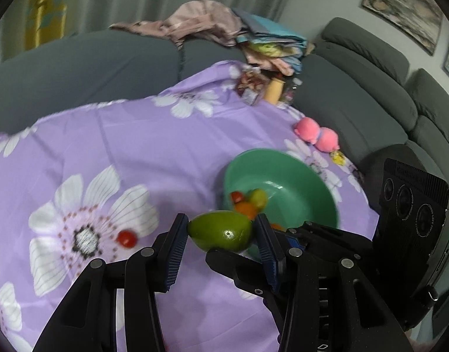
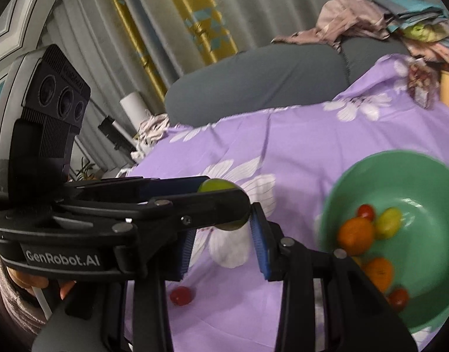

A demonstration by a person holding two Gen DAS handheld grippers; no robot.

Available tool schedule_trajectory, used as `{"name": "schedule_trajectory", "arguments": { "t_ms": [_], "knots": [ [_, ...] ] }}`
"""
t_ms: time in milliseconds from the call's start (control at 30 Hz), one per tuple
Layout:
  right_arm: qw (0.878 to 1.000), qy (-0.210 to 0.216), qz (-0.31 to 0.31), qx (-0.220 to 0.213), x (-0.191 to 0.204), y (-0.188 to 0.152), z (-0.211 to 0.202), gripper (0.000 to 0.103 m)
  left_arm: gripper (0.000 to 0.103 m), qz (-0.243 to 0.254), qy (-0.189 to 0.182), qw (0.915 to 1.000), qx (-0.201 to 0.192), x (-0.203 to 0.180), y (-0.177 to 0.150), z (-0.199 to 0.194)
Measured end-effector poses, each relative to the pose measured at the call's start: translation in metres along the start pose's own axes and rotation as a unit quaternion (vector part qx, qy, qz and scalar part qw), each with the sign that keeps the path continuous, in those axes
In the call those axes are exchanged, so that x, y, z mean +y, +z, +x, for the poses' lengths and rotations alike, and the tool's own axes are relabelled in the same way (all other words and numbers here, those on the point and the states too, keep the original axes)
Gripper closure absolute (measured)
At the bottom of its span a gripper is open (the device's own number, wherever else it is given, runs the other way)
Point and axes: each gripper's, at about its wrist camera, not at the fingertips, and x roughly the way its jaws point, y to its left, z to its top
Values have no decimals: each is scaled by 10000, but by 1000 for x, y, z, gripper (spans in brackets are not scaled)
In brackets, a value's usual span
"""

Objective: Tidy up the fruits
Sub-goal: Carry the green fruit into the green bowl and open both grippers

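Grey upholstered sofa (image 1: pixel 356 88) runs behind and to the right of both grippers, with a heap of folded and crumpled cloths (image 1: pixel 224 29) on its arm. Purple cloth with white flower print (image 1: pixel 121 146) covers the surface under the jaws. Round green plastic bowl (image 1: pixel 297 193) sits just ahead and right of the left gripper (image 1: pixel 221 243); inside it are orange, red and yellow-green small fruits (image 2: pixel 368 231), blurred. Black camera block of the other gripper (image 1: pixel 412 205) stands at the right edge, close beside the bowl.

Left gripper's jaws are partly closed, blue pads pressing both ends of a green mango-shaped fruit (image 1: pixel 221 230), held up off the cloth and partly hiding the bowl's near rim.

Right gripper (image 2: pixel 221 246) has jaws narrowly parted with nothing between the pads; the left gripper's black finger (image 2: pixel 195 205) crosses right in front of it, the green fruit peeking above and below that finger.

Two pink plush toys (image 1: pixel 318 135) lie beyond the bowl near the cloth's edge. Small red round fruit (image 1: pixel 127 238) lies loose on the cloth, left of the left jaws, below the right jaws in the right view.
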Motion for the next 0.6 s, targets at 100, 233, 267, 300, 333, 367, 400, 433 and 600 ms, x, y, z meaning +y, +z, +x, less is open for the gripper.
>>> {"name": "schedule_trajectory", "arguments": {
  "t_ms": [100, 233, 267, 300, 333, 367, 400, 433, 600],
  "knots": [
    [9997, -161, 38, -162, -11, 4, -17, 66, 57, 154, -144, 9998, -43, -17, 8, 5],
    [9986, -407, 125, -308, -27, 7, -36, 66, 57, 265, -404, 9988, -40, -37, 16, 19],
    [9982, -469, 164, -327, -33, 6, -40, 66, 57, 276, -479, 9985, -18, -41, 17, 24],
    [9979, -518, 199, -341, -37, 6, -43, 66, 57, 280, -539, 9981, 7, -45, 18, 28],
    [9975, -565, 240, -354, -42, 5, -46, 66, 57, 284, -599, 9978, 42, -48, 19, 33],
    [9971, -614, 287, -360, -47, 3, -49, 66, 57, 281, -638, 9975, 73, -50, 19, 36],
    [9967, -650, 331, -359, -51, 2, -50, 66, 57, 280, -673, 9973, 112, -53, 18, 41],
    [9964, -674, 379, -353, -56, 1, -51, 66, 57, 287, -698, 9970, 147, -55, 18, 45],
    [9950, -784, 549, -279, -71, -7, -53, 66, 57, 277, -788, 9959, 339, -63, 13, 62]
  ]
}}
